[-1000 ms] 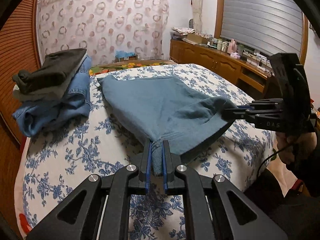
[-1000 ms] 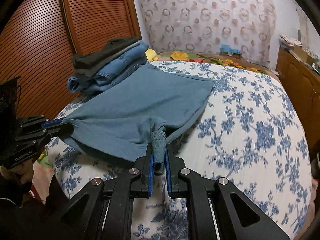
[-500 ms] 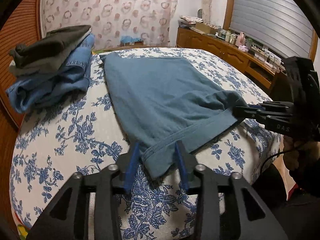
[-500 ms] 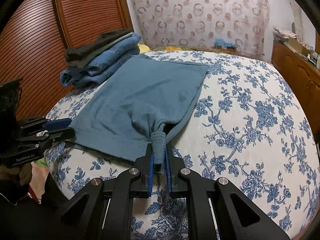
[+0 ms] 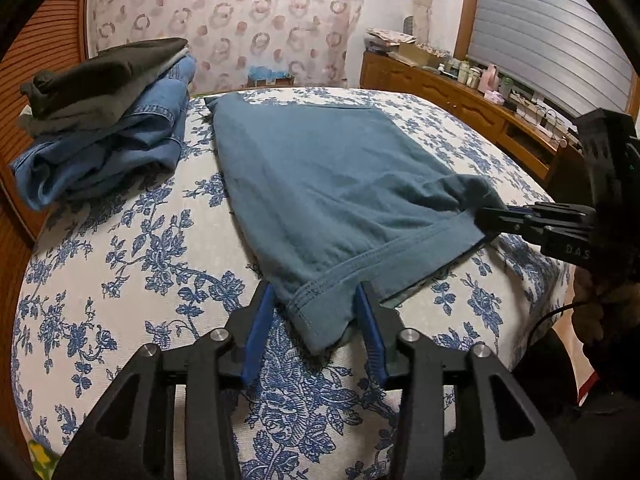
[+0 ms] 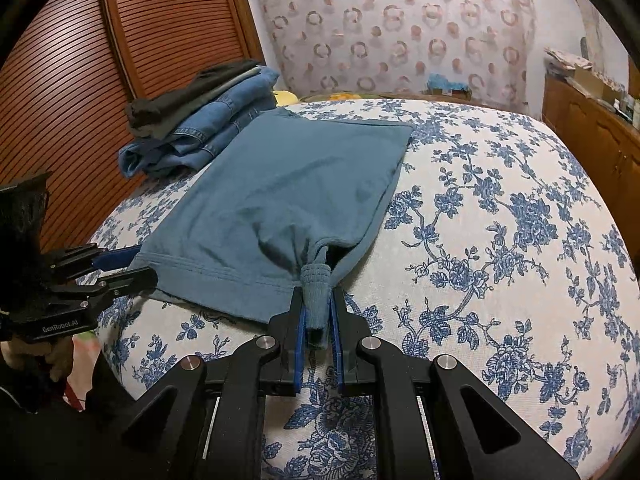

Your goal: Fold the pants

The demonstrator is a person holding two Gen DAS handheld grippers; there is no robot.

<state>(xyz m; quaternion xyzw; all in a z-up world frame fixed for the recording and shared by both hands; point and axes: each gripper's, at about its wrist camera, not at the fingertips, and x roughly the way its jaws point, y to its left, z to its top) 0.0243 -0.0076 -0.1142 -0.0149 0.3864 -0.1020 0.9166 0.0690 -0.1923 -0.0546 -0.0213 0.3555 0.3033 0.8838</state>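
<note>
Across the floral bedspread (image 5: 120,260), from the left wrist: letting go of the teal pants (image 5: 320,184) lying flat mid-bed, left gripper (image 5: 316,296) just opened, spread astride the near hem without pressing. From the right wrist: pinching the other, bunched hem corner in the right gripper (image 6: 318,296), best flattening it before releasing. Counting one pants, one clothes stack (image 6: 208,116), two grippers.

Your two handheld grippers, black with blue-lined fingers
Your left gripper (image 5: 316,308) and right gripper (image 6: 318,312) share angular black arms with cut-outs, silver round screw heads and blue pads; white lettering marks their sides, and a thin black cable trails beside your dark sleeve (image 5: 612,364)
</note>
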